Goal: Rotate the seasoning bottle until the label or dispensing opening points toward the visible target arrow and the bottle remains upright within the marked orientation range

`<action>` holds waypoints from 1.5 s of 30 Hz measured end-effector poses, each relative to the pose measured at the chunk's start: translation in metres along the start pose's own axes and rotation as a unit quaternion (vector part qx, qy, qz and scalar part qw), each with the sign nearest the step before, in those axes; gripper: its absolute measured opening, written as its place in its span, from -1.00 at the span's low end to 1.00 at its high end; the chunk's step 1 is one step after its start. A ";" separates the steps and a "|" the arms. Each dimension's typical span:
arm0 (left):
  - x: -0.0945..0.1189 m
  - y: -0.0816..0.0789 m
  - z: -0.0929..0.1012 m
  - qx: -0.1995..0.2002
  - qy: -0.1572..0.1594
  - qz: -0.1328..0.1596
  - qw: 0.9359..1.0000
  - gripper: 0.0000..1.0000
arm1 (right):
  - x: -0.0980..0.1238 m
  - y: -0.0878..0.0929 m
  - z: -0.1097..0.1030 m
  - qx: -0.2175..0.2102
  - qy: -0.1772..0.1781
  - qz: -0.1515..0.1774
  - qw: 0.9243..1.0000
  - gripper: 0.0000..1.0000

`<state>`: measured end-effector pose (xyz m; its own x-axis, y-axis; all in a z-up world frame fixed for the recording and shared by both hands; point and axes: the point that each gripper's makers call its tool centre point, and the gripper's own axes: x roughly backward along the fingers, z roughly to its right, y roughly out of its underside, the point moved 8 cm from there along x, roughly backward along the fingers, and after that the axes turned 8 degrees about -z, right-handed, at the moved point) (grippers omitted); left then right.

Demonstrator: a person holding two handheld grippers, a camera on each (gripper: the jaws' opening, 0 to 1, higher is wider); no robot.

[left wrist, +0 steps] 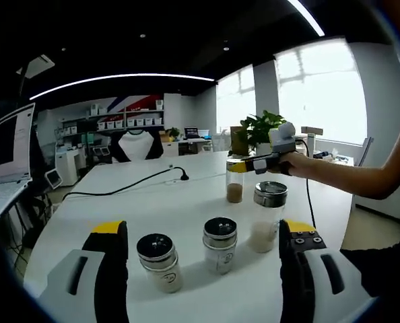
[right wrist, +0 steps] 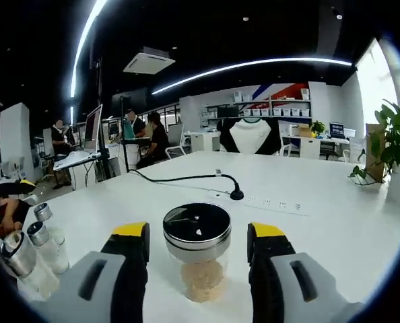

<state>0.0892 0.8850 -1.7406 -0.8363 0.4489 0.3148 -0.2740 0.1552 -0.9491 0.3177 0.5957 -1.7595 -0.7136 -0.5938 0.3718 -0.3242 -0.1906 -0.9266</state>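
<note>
Left gripper view, table: big white table (left wrist: 186,202), runs from the jaws back toward the room.
Cable: black cable (left wrist: 129,185) snakes across the far part of the table, ends in a black plug; in the right gripper view it lies beside a white power strip (right wrist: 260,200).
Plant: leafy potted plant (left wrist: 260,129) at the far table edge, by the windows.
Left gripper: left gripper (left wrist: 205,252) wide open, yellow-tipped jaws well apart, clamping nothing. Two jars sit between the jaws but ahead of them, not touched.
Jars near left gripper: three upright glass shaker jars with dark lids. Left jar (left wrist: 159,261) and middle jar (left wrist: 219,244) hold pale powder; taller jar (left wrist: 268,217) stands to their right with whitish contents.
Right gripper: right gripper (right wrist: 197,252) open, jaws straddling the seasoning bottle, one on each side. Narrow gaps show on both sides in the right gripper view, so no firm clamp; contact at the pads I cannot tell.
Seasoning bottle: seasoning bottle (right wrist: 198,259) upright on the table, black slotted lid, tan granules in the bottom. In the left gripper view it stands further back (left wrist: 235,182), just left of the right gripper held by a hand and bare forearm.
Target arrow: cannot make one out.
</note>
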 end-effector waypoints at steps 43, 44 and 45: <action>0.018 -0.017 0.012 -0.015 -0.001 0.011 1.000 0.96 | 0.079 0.011 -0.007 -0.008 0.063 0.034 0.997 -0.24; 0.019 -0.020 0.011 -0.019 0.007 0.016 1.000 0.96 | 0.083 0.011 -0.010 -0.008 0.063 0.035 0.997 -0.24; 0.021 -0.022 0.011 -0.021 0.011 0.018 1.000 0.96 | 0.085 0.011 -0.012 -0.007 0.063 0.035 0.997 -0.24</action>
<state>0.0728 0.8813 -1.7136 -0.8349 0.4733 0.2809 -0.2236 0.1747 -0.9589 0.2461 0.5524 -1.7377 -0.8075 -0.5015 0.3106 -0.2784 -0.1403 -0.9502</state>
